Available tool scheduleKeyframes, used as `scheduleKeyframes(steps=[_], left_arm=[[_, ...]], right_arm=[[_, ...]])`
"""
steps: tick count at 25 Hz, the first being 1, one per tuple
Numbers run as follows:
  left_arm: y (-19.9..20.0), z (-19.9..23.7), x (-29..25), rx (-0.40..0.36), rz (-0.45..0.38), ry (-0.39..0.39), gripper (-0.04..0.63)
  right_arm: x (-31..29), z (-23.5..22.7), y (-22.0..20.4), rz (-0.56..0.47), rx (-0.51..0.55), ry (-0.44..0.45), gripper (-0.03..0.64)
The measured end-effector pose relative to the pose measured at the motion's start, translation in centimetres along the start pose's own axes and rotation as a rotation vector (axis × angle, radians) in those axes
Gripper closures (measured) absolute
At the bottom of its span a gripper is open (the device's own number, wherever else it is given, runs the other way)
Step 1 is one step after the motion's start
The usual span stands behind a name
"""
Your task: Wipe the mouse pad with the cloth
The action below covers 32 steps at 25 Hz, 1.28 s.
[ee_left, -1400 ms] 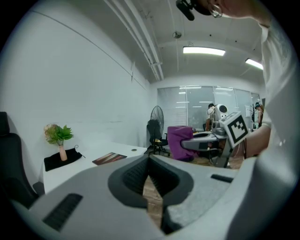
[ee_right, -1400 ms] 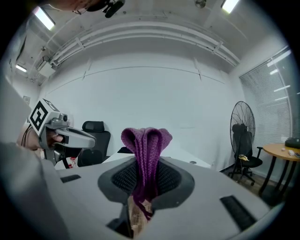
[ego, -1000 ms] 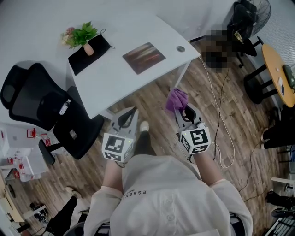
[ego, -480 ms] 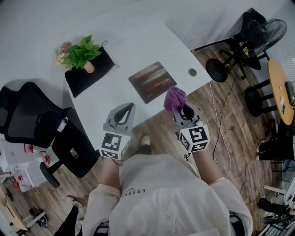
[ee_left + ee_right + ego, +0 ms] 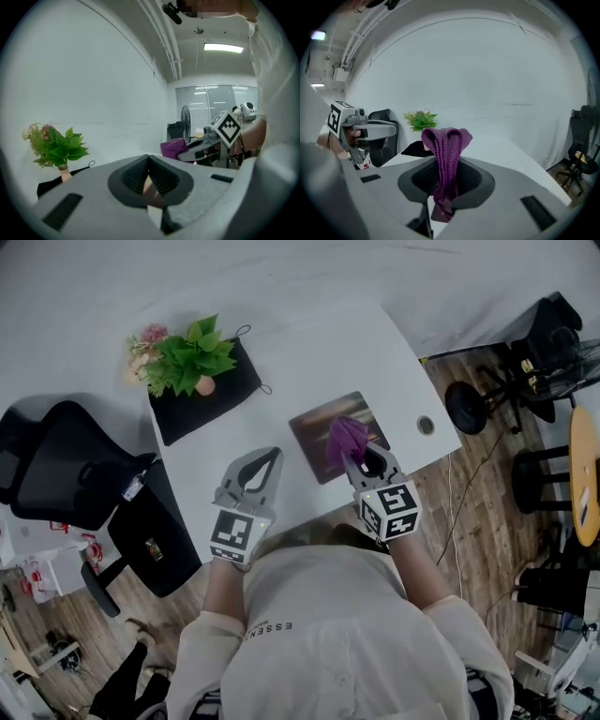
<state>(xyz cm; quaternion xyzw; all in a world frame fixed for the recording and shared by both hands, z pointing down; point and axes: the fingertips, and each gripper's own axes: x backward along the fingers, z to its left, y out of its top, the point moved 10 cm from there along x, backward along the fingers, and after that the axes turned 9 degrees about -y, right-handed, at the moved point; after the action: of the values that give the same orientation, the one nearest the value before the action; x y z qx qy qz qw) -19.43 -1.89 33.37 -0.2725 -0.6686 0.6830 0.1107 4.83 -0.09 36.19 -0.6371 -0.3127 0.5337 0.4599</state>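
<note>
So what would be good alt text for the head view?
From above: a person's right gripper holds a purple cloth over a mouse pad on a white table. The left gripper is shut and empty, and a potted plant stands farther back.

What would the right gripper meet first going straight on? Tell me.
Probably the bare wall: the right gripper, shut on the purple cloth, points roughly level across the white desk; the plant sits left of that line. Its height above the mouse pad is unclear.

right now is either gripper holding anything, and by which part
Right gripper: shut on the purple cloth, pinched below its folded end, which sticks out. Left gripper: shut, empty.
</note>
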Motion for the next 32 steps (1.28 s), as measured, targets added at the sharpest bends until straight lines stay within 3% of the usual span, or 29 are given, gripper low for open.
scheduleKeyframes(steps=[8,14,23,32], left_arm=[[-1.2,2.5,-1.2,0.076,0.028,0.188,0.594],[-2.6,2.2,-2.7,0.142,0.057,0.312,0.594],[-5.3,0.6,-4.7,0.202,0.107,0.394,0.594],[-7.1,-0.4,-5.0,0.252,0.14,0.464,0.594]], right_arm=[[-7.8,-1.0,1.7,0.12,0.081,0.217,0.528],[-12.1,-1.6,0.1,0.272,0.167,0.387,0.528],[-17.3,-1.8,-4.7,0.482,0.191,0.485,0.528],[-20.9,0.2,-6.9,0.552,0.224,0.566,0.528]])
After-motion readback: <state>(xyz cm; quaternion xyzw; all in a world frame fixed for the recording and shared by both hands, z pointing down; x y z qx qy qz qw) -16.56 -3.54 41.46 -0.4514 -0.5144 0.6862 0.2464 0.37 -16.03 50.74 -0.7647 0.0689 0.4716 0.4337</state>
